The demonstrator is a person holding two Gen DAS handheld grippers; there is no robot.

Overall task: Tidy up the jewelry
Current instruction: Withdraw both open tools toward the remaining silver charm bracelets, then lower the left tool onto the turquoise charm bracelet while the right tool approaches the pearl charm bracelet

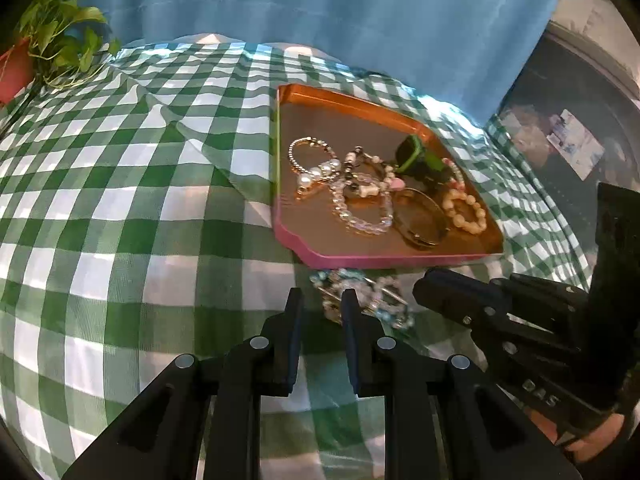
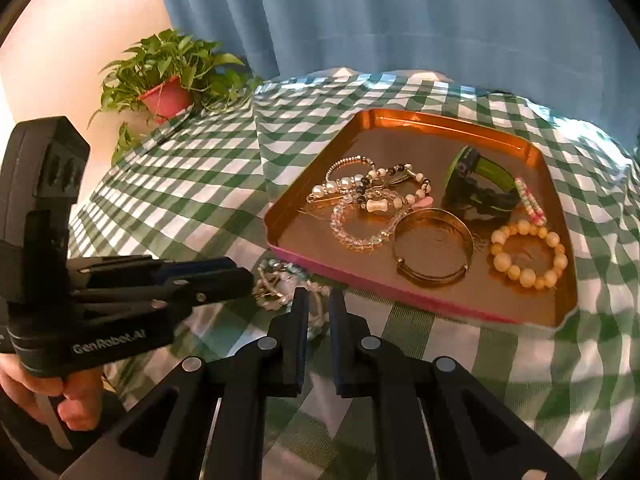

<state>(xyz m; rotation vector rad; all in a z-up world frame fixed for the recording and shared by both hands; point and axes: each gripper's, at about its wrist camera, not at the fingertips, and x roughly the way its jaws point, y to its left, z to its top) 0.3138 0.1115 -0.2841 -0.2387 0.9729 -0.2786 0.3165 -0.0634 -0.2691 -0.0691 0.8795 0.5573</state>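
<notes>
A tangle of blue, white and clear beads (image 1: pixel 374 300) (image 2: pixel 276 280) lies on the green checked cloth just in front of a copper tray with a pink rim (image 1: pixel 400 261) (image 2: pixel 400 295). My left gripper (image 1: pixel 322 300) (image 2: pixel 251 280) has its jaws nearly together, pinching the left end of the tangle. My right gripper (image 2: pixel 319 300) (image 1: pixel 418 290) is shut on a strand at the other end. In the tray lie a pearl bracelet (image 2: pixel 340 184), a clear bead bracelet (image 2: pixel 360 224), a gold bangle (image 2: pixel 434 246), a cream bead bracelet (image 2: pixel 528 254) and a green and black watch (image 2: pixel 476 184).
A potted plant in a red pot (image 2: pixel 168 92) (image 1: pixel 56 32) stands at the far left of the table. A blue curtain (image 2: pixel 400 20) hangs behind. A hand (image 2: pixel 76 404) holds the left gripper. The cloth is wrinkled around the tray.
</notes>
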